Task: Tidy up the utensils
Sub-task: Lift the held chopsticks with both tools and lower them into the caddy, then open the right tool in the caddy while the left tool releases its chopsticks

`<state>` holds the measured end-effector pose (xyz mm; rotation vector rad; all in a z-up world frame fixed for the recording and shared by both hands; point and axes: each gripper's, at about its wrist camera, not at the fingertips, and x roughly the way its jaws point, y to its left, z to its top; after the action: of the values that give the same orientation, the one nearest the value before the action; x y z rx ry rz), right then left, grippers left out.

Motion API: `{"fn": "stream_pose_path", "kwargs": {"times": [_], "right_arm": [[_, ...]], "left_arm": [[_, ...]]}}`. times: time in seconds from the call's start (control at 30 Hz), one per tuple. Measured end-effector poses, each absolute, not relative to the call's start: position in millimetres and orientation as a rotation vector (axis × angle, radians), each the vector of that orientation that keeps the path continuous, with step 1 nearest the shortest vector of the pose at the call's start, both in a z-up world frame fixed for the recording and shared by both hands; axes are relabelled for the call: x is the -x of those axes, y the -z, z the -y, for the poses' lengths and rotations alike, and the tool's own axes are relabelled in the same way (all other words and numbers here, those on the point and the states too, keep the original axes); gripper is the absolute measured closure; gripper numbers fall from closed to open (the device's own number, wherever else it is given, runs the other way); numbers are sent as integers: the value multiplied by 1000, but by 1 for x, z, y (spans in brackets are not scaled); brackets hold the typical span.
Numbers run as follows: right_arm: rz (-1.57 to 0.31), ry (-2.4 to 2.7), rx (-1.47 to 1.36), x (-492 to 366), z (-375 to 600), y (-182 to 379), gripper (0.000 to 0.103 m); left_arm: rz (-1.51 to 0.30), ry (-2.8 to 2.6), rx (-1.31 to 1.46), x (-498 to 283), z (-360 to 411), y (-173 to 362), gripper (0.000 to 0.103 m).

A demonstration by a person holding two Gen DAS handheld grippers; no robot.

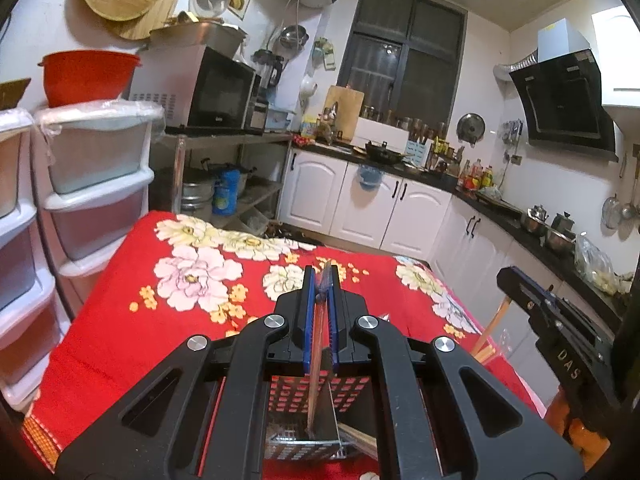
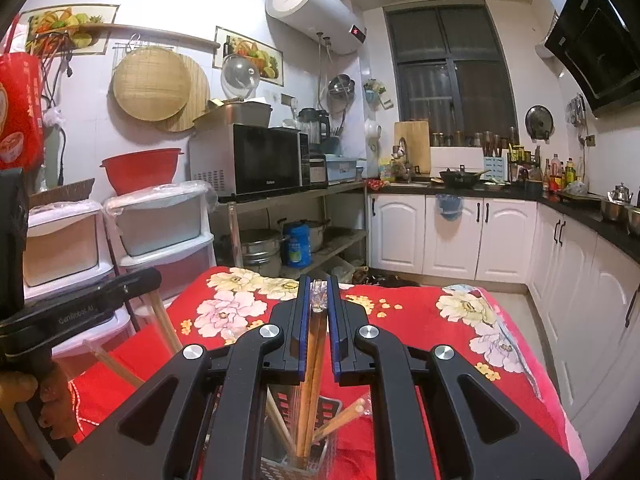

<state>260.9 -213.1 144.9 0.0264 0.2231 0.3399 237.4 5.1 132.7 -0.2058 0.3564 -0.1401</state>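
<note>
Chopsticks clamped in both grippers above perforated metal holders on a red flowered cloth.

Left gripper (image 1: 322,280) pinches a single chopstick (image 1: 316,360) reaching down into a holder (image 1: 304,440) at lower centre; right gripper (image 2: 319,292) grips a chopstick bundle (image 2: 310,380) standing in a holder (image 2: 296,468) with loose sticks. Only the right view shows a hand (image 2: 52,408), lower left, and a red bag (image 2: 20,112), upper left. The cloth (image 1: 120,340) fills mid-frame.

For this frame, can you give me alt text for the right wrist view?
The right gripper is shut on a bundle of wooden chopsticks, their lower ends inside a perforated metal holder that already has chopsticks in it. The holder stands on a red floral cloth, with a cluttered kitchen behind.
</note>
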Motion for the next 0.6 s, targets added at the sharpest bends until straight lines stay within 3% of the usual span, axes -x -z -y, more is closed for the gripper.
{"fn": "stream_pose_path", "kwargs": {"times": [0.6], "right_arm": [[-289,-352,-30,-249,218,-128,93]], "left_arm": [[-416,160,206,-235,-3,-112,101]]}}
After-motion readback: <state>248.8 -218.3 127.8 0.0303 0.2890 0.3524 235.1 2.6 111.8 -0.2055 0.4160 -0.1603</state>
